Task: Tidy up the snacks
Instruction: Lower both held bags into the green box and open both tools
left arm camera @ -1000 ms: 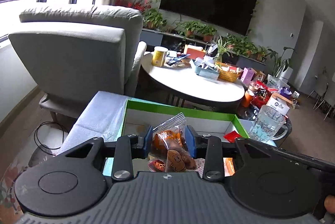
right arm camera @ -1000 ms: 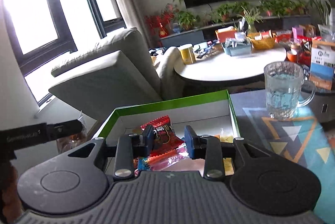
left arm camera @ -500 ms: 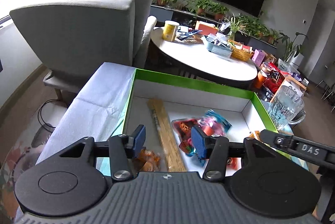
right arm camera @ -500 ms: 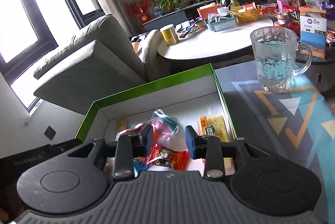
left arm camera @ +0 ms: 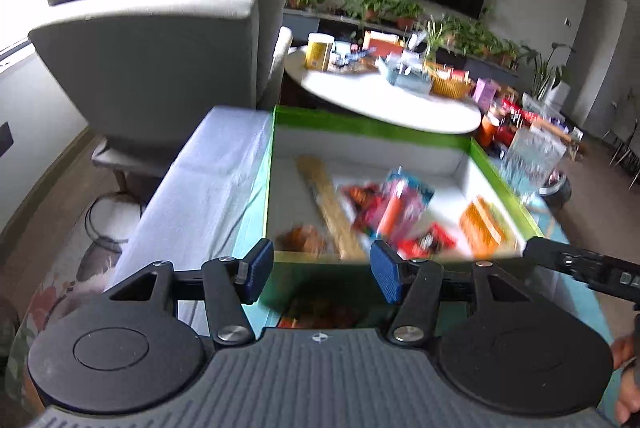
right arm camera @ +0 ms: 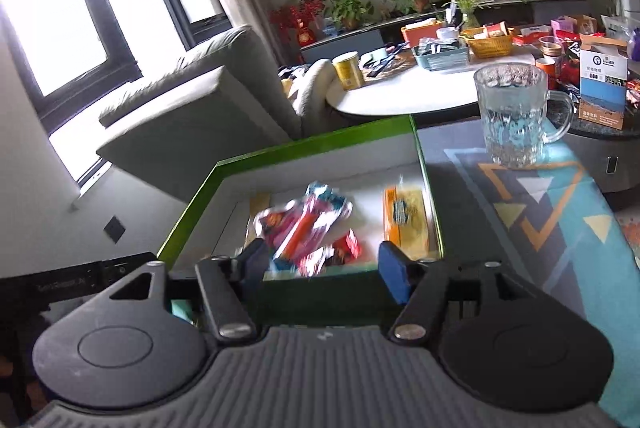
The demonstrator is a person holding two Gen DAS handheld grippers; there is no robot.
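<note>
Green-edged box (left arm camera: 372,127), blurred snack packets (left arm camera: 394,206)

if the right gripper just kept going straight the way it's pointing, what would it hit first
Probably the near wall of the green-rimmed box, right ahead of the right gripper, whose jaws are opening with nothing between them. If it cleared the wall, the pile of snack packets comes next. Depth is hard to judge.

Bright green rim on the box (right arm camera: 312,142), white inside. A pink and blue packet (right arm camera: 316,214) lies there, a red one (right arm camera: 348,248) and a flat orange and yellow one (right arm camera: 406,218), plus a tan stick pack (left arm camera: 330,204). The desk cloth (right arm camera: 560,212) is teal and dark grey with orange and yellow triangles. Both claws are black with blue pads (left arm camera: 386,270). The armchair (left arm camera: 160,48) is grey.
</note>
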